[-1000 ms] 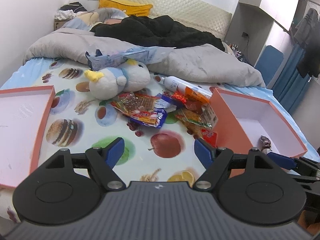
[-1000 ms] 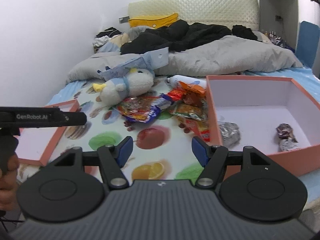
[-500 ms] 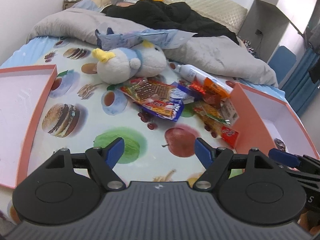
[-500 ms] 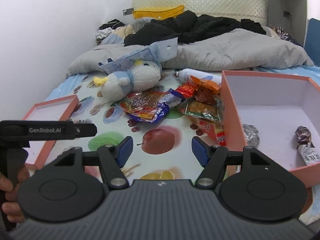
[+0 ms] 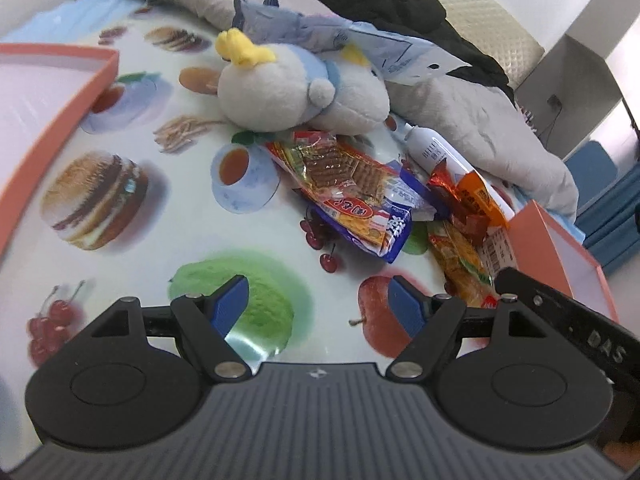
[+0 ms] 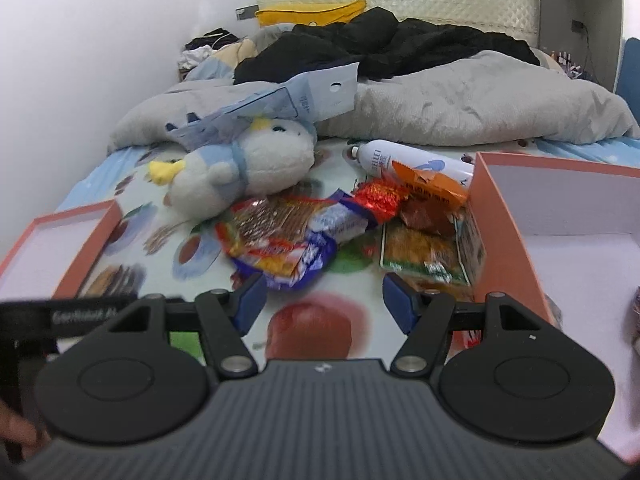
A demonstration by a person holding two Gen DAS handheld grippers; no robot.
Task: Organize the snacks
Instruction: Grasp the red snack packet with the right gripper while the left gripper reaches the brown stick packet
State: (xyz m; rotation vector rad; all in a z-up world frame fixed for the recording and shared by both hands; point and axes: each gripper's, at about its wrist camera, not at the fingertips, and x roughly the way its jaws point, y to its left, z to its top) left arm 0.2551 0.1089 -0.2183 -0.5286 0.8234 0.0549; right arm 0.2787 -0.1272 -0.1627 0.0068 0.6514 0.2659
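A pile of snack packets lies on the fruit-print sheet: a wafer packet [image 5: 344, 192] [image 6: 280, 236] with blue ends, a red wrapper [image 6: 378, 196], an orange bag [image 5: 476, 196] [image 6: 430, 184] and a green-edged packet [image 6: 424, 252]. An open pink box [image 6: 504, 232] [image 5: 552, 248] stands right of the pile. My left gripper [image 5: 320, 304] is open and empty, low over the sheet just short of the wafer packet. My right gripper [image 6: 322, 300] is open and empty in front of the pile.
A plush bird [image 5: 292, 88] [image 6: 240, 168] and a white spray can [image 6: 404, 160] lie behind the snacks. The pink box lid [image 5: 48, 92] [image 6: 60, 240] lies at the left. A grey duvet [image 6: 472, 96] and black clothing [image 6: 380, 44] fill the far end.
Both grippers have moved forward and down toward the snack pile, which now looks larger in both views. Both stay open.
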